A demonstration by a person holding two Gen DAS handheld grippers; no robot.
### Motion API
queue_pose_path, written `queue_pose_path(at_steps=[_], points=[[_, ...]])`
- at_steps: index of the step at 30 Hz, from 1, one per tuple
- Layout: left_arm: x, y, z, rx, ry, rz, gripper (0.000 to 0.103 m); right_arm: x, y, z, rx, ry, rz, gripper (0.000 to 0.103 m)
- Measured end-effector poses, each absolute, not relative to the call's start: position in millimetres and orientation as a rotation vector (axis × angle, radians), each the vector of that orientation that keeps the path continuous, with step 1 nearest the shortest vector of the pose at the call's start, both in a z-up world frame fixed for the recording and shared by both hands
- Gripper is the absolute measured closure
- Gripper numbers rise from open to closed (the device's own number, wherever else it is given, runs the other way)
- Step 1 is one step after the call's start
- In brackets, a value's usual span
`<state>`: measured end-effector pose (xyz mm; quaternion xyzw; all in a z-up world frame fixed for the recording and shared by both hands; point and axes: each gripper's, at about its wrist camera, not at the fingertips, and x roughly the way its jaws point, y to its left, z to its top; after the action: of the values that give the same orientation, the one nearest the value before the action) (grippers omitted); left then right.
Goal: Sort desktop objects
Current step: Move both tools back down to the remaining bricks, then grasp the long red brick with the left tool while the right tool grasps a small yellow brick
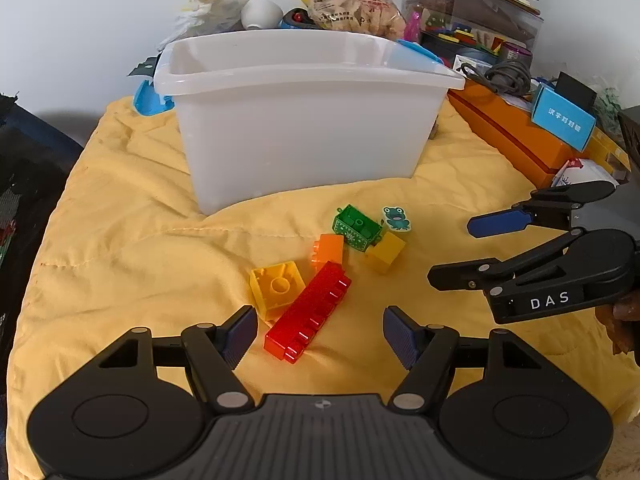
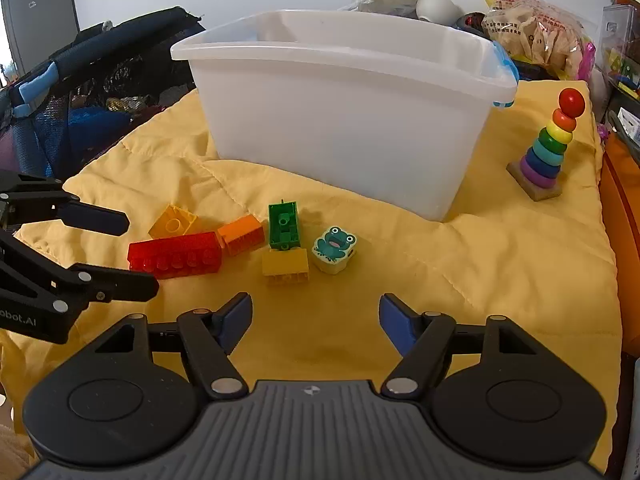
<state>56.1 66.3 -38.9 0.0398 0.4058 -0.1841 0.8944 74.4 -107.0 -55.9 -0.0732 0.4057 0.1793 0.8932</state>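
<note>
A pile of toy bricks lies on the yellow quilt (image 1: pixel 120 240) in front of a white plastic bin (image 1: pixel 304 120): a long red brick (image 1: pixel 308 316), a hollow yellow brick (image 1: pixel 276 286), an orange brick (image 1: pixel 329 250), a green brick (image 1: pixel 356 226), a second yellow brick (image 1: pixel 386 250) and a frog block (image 1: pixel 396 218). My left gripper (image 1: pixel 320 332) stands open, the red brick's near end just between its fingertips, untouched. My right gripper (image 2: pixel 316 320) is open with nothing in it, a little short of the yellow brick (image 2: pixel 285 266) and the frog block (image 2: pixel 334 250).
A rainbow ring stacker (image 2: pixel 550 148) stands right of the bin. An orange box (image 1: pixel 512 132), a blue card box (image 1: pixel 564 118), a snack bag (image 1: pixel 352 4) and clear storage boxes (image 1: pixel 472 12) crowd the back right. A dark mesh frame (image 2: pixel 100 80) borders the left.
</note>
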Motion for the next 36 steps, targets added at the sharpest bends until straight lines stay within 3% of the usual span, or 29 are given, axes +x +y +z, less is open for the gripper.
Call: queue_pose_path(at_steps=[15,24,26,29,30,33,34,36], points=[[56,63,-46,0.113,0.851,-0.399,0.030,68,-110,-57,-0.154,0.841,0.352,0.029],[62,54,-51,0.206,0.823,-0.424,0.031,63,-102,-67,-0.193,0.877,0.385,0.046],[68,48,-55,0.283,0.824,-0.440,0.035,63,-99,-69,-0.199,0.883,0.383,0.046],[74,39,-59,0.366,0.820,-0.490,0.050,63,-99,-69,-0.193,0.888,0.375,0.046],[74,36,-59,0.379,0.823,-0.503,0.066,63,-99,-68,-0.192,0.887,0.372,0.046],[77,38,-54,0.290,0.884,-0.543,0.068,63,-100,-68,-0.194,0.887,0.365,0.046],[75,41,-53,0.256,0.900,-0.545,0.074,63,-100,-68,-0.195,0.887,0.362,0.046],[71,49,-51,0.149,0.947,-0.547,0.077,63,-99,-66,-0.199,0.874,0.362,0.045]])
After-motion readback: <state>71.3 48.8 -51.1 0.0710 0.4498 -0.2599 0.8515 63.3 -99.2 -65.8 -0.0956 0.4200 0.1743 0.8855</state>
